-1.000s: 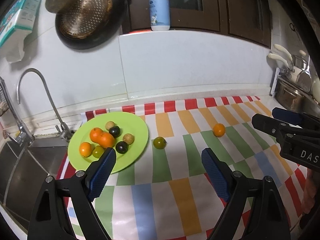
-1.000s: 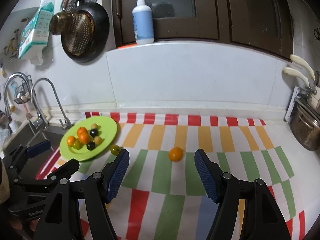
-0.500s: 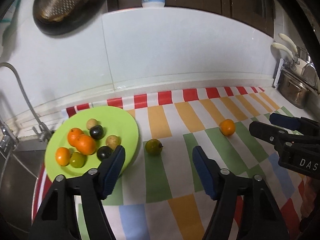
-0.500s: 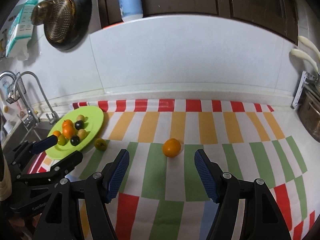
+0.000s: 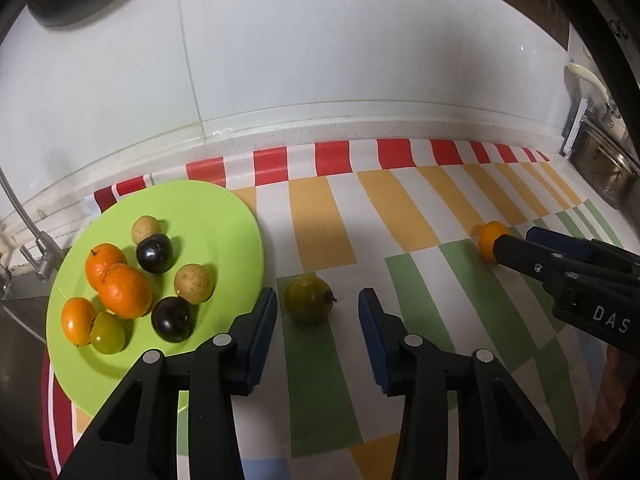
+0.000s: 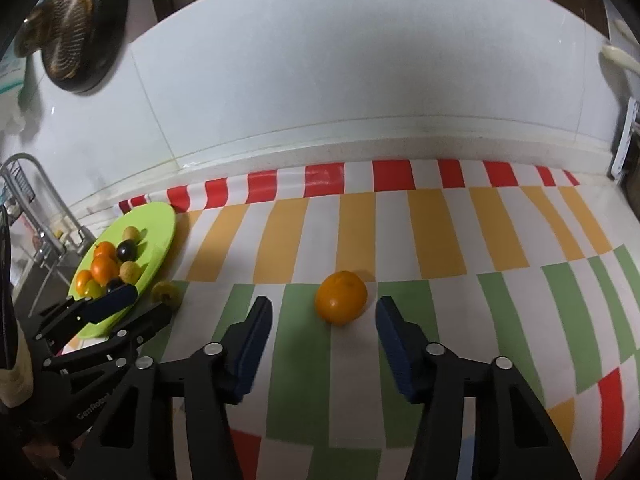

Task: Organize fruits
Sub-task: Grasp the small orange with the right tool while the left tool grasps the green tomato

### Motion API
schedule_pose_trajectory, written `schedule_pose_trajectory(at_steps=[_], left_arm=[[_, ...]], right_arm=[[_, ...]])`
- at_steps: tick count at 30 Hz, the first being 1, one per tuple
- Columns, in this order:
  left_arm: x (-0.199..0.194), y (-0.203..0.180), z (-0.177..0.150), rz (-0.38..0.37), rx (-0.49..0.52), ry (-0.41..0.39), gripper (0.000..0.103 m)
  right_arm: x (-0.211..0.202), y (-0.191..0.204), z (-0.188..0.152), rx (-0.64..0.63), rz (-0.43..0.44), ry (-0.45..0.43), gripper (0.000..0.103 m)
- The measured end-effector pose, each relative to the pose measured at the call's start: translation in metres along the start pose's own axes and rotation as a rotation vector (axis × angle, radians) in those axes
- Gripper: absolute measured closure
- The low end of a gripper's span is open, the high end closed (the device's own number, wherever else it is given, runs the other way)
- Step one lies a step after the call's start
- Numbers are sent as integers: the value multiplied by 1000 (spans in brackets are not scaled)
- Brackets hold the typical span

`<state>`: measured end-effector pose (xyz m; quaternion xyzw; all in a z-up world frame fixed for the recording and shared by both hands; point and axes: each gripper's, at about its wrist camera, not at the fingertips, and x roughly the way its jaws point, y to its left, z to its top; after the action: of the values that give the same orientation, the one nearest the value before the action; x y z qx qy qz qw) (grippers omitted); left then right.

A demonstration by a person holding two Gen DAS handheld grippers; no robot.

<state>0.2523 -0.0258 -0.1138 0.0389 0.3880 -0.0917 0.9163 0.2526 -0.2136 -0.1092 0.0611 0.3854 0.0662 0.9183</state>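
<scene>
A green fruit (image 5: 308,298) lies on the striped cloth just right of the lime-green plate (image 5: 224,216). My left gripper (image 5: 318,304) straddles it from the near side, jaws closing, pads not touching it. On the plate lie several fruits: oranges (image 5: 124,290), dark plums (image 5: 155,252) and tan ones. Farther right an orange (image 6: 341,297) rests on the cloth. My right gripper (image 6: 324,312) has its jaws closing on either side of it, with gaps still visible. The right gripper's fingers (image 5: 520,252) show beside that orange (image 5: 490,238) in the left wrist view.
A striped cloth (image 6: 440,232) covers the counter up to the white tiled wall. A tap (image 6: 44,196) and sink sit left of the plate. A dark pan (image 6: 76,28) hangs on the wall. A metal pot (image 5: 604,172) stands at the far right.
Both grippers have come down and forward toward the counter, and both sets of jaws have narrowed. The green fruit now lies between the left fingers, the orange between the right ones.
</scene>
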Motion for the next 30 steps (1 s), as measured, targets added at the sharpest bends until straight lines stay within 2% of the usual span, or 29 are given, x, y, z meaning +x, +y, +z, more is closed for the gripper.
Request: schedule_pose_trajectory(at_steps=[8, 15, 22, 30], left_arm=[[16, 1, 0, 13, 6, 42, 73], [15, 3, 2, 7, -5, 43, 74], [0, 3, 6, -8, -17, 20, 74], [-29, 4, 4, -15, -32, -26, 74]], right_arm=[[16, -1, 3, 3, -3, 27, 59], [27, -1, 6, -19, -38, 55, 70], [21, 4, 4, -37, -15, 47, 70], [-7, 18, 7, -61, 18, 2, 70]])
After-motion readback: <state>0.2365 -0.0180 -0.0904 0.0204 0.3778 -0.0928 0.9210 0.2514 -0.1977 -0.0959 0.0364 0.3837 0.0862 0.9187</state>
